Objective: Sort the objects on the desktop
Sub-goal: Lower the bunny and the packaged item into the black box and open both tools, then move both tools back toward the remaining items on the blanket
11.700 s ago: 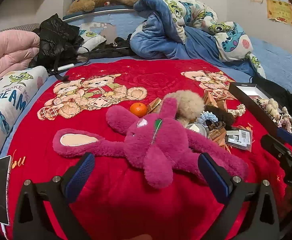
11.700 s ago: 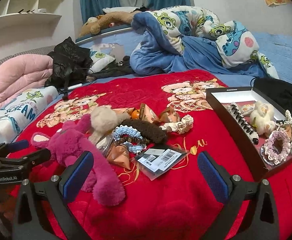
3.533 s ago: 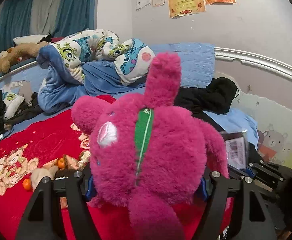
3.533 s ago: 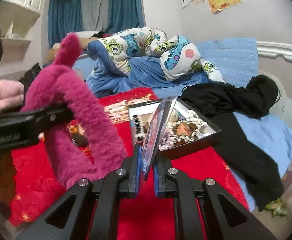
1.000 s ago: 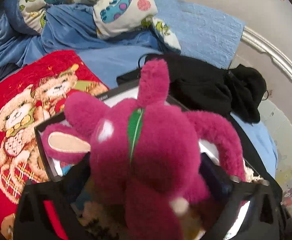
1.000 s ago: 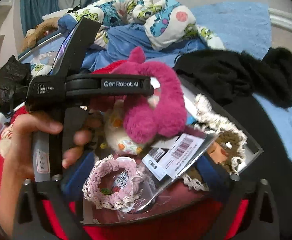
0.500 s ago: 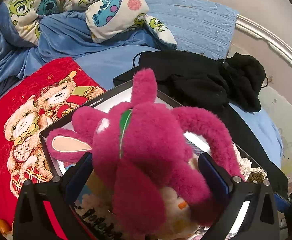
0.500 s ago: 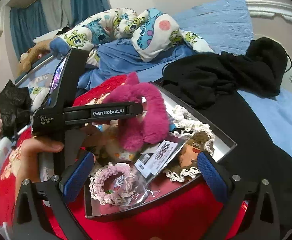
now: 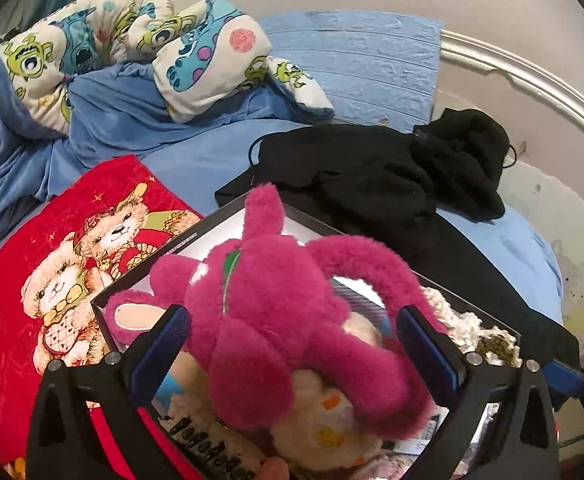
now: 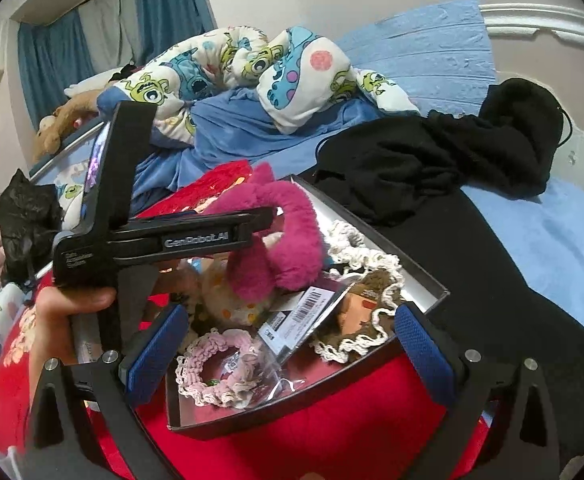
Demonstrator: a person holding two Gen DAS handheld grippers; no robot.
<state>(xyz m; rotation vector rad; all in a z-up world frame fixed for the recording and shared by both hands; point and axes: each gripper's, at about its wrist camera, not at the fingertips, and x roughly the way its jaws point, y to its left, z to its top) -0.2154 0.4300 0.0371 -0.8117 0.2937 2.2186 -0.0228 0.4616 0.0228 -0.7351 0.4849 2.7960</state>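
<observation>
A magenta plush rabbit (image 9: 275, 312) lies in the black box (image 9: 227, 212) on top of a cream plush toy (image 9: 324, 424). My left gripper (image 9: 292, 344) is open, its blue pads apart on either side of the rabbit's lower body. In the right wrist view the rabbit (image 10: 287, 232) lies in the box (image 10: 432, 288) beside a barcoded clear packet (image 10: 308, 316), a pink crochet ring (image 10: 215, 364) and cream lace trim (image 10: 368, 264). My right gripper (image 10: 287, 352) is open and empty just over the box's near edge. The left gripper's body (image 10: 163, 240) shows to its left.
The box sits on a red teddy-bear blanket (image 9: 51, 248) on a bed. Black clothing (image 10: 452, 168) lies behind and right of the box. A blue quilt with a cartoon-monster cover (image 9: 139, 60) is piled at the back. The wall and bed rail (image 9: 532, 80) are at the right.
The left gripper's pads have opened away from the rabbit, which now rests in the box. The right gripper has let go of the clear packet, now in the box, and drawn back slightly.
</observation>
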